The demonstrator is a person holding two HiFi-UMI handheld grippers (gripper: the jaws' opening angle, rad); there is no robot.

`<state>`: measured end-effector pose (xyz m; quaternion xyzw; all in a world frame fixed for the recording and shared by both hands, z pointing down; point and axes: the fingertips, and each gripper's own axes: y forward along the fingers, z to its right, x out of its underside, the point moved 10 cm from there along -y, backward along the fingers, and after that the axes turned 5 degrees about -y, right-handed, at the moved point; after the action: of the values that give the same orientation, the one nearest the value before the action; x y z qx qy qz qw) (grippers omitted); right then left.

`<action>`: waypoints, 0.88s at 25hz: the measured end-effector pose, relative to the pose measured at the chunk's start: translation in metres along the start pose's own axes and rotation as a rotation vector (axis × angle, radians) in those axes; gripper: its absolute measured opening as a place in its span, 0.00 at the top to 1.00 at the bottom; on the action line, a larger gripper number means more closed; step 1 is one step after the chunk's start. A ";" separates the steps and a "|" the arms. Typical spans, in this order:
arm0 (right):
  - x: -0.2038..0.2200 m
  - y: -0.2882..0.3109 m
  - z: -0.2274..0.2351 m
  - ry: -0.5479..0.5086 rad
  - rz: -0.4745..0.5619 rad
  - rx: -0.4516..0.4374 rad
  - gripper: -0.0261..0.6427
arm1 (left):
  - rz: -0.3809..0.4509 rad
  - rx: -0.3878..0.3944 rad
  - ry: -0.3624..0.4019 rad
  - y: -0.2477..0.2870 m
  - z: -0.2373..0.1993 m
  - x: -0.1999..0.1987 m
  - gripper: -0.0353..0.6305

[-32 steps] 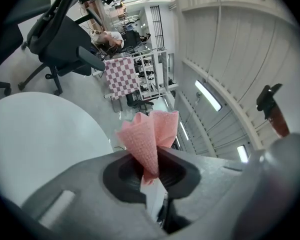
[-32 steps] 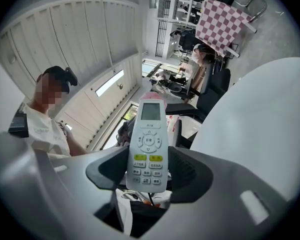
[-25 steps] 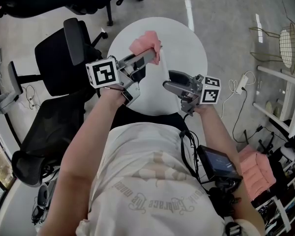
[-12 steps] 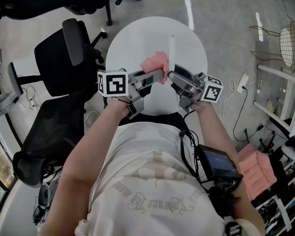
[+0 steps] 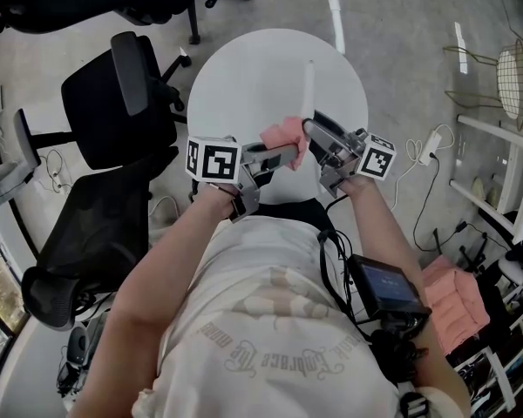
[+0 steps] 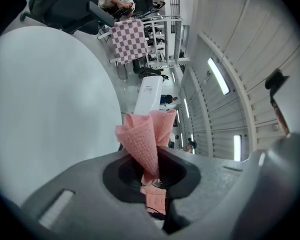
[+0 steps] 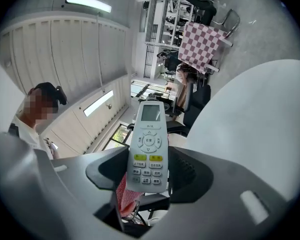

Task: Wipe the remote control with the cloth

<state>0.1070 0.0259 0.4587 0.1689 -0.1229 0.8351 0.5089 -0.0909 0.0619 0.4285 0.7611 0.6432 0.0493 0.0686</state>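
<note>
item 1, left of the table: two black office chairs (image 5: pixel 113 103) stand on the floor, just beside the left edge of the round white table (image 5: pixel 244 77).

item 2, left gripper (image 5: pixel 283 152): held over the near edge of the table, jaws pointing right. in the left gripper view its jaws are pressed together on a pink cloth (image 5: pixel 286 136), with the bunched folds of the cloth standing up past the jaw tips. the cloth is off the table top, carried wholly by this gripper.

item 3, remote control (image 5: pixel 308 90): white, long and narrow, held above the middle of the table with its free end towards the far edge. its near end sits just beside the cloth; whether the two touch cannot be told. in the right gripper view the button face and small screen are turned to the camera.

item 4, right gripper (image 5: pixel 312 129): held over the near right edge of the table, jaws pointing left and away. its jaws are pinching the lower end of the remote control, one on each long side. a strip of the pink cloth shows below that end.

item 5, right of the table: a white power strip (image 5: pixel 431 142) lies on the floor, and a stack of pink cloths (image 5: pixel 458 299) sits lower right.
</note>
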 end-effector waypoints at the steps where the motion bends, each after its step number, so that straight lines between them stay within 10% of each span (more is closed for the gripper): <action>1: 0.002 -0.001 0.004 0.005 -0.023 0.031 0.58 | 0.003 -0.011 -0.007 -0.003 -0.003 0.003 0.88; 8: 0.017 -0.001 0.037 0.031 -0.177 0.246 0.58 | 0.072 -0.071 -0.063 -0.028 -0.022 0.012 0.88; 22: 0.026 0.027 0.049 -0.526 -0.762 0.630 0.58 | 0.212 -0.139 -0.080 -0.051 -0.034 0.027 0.88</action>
<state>0.0793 0.0165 0.5134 0.5479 0.0797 0.5183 0.6518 -0.1416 0.0984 0.4527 0.8197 0.5507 0.0704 0.1411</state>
